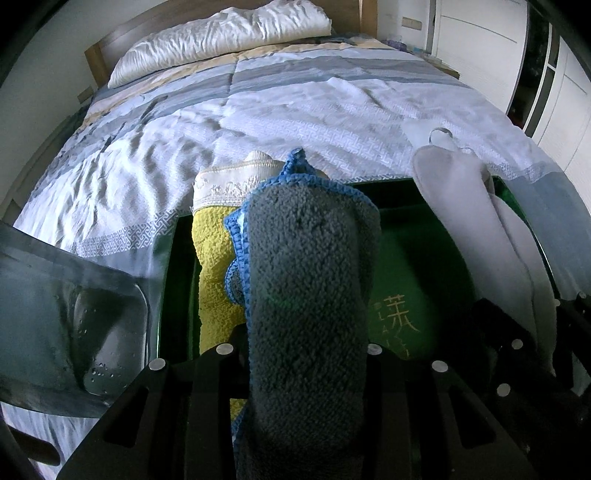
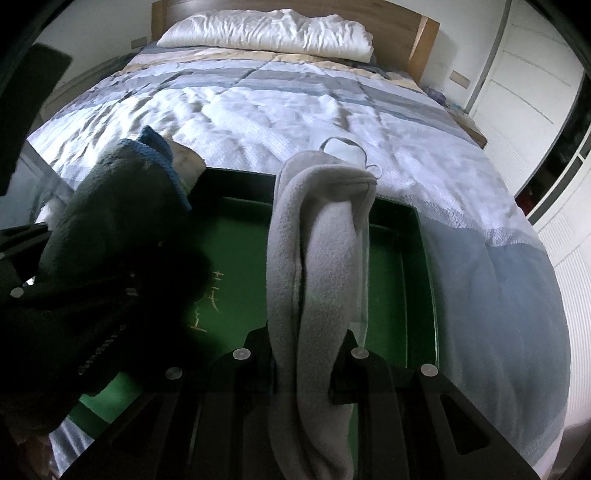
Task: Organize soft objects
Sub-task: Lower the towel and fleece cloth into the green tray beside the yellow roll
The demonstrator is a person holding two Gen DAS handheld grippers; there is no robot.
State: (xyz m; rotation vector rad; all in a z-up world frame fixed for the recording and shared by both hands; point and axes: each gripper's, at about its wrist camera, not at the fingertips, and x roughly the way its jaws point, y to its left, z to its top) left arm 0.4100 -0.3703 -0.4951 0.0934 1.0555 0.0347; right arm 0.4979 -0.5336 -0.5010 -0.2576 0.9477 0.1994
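Note:
In the left wrist view my left gripper (image 1: 299, 350) is shut on a rolled dark grey towel with a blue crocheted edge (image 1: 310, 266), held over the green tray (image 1: 424, 258). A yellow towel with a white lace end (image 1: 216, 236) lies in the tray's left side, under and beside the grey roll. In the right wrist view my right gripper (image 2: 301, 354) is shut on a folded light grey fleece cloth (image 2: 314, 236) over the tray (image 2: 402, 288). The left gripper with the grey towel (image 2: 122, 206) shows dark at the left there. The fleece cloth (image 1: 476, 229) hangs at the right in the left view.
The tray sits on a bed with a white and blue-grey quilt (image 1: 295, 107) and a white pillow (image 2: 266, 31) at the wooden headboard. A clear plastic lid (image 1: 70, 325) lies left of the tray. White wardrobe doors (image 2: 524, 92) stand to the right of the bed.

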